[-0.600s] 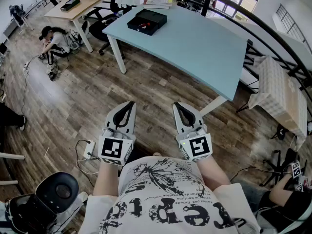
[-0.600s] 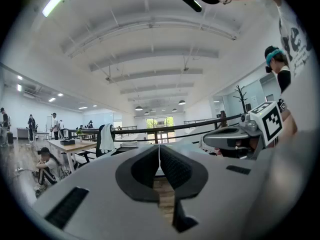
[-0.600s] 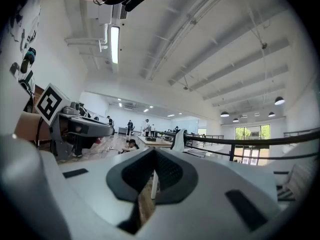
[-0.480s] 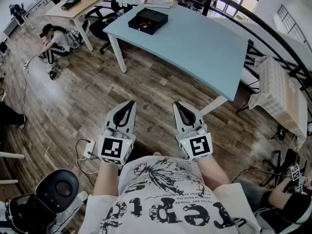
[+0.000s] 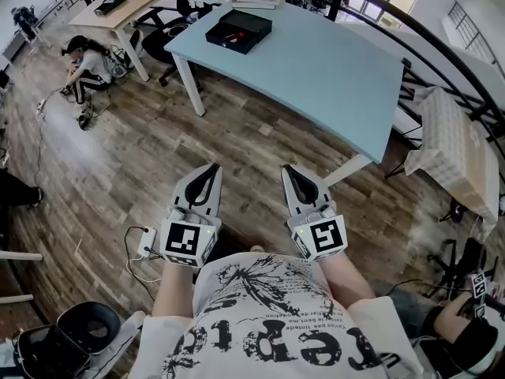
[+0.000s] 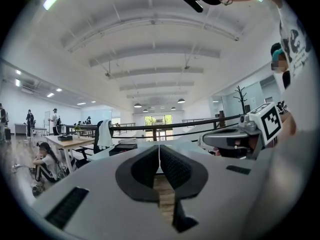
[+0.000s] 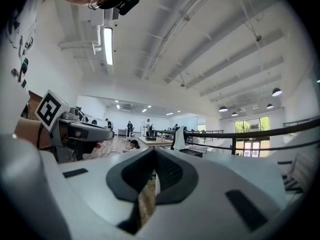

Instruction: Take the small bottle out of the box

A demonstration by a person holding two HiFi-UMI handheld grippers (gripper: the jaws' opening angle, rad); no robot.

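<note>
Little has shifted since a moment ago: both grippers sit slightly lower in the head view, and the black chair [image 5: 67, 344] at lower left has slid toward the edge. The left gripper [image 5: 210, 168] and right gripper [image 5: 289, 169] are held side by side at the person's waist above the wood floor [image 5: 158, 144]. Each has its jaws pressed together with nothing between them. The black box [image 5: 238, 31] lies open at the far end of the light blue table [image 5: 331, 77], well apart from both grippers. Its contents are too small to make out.
</note>
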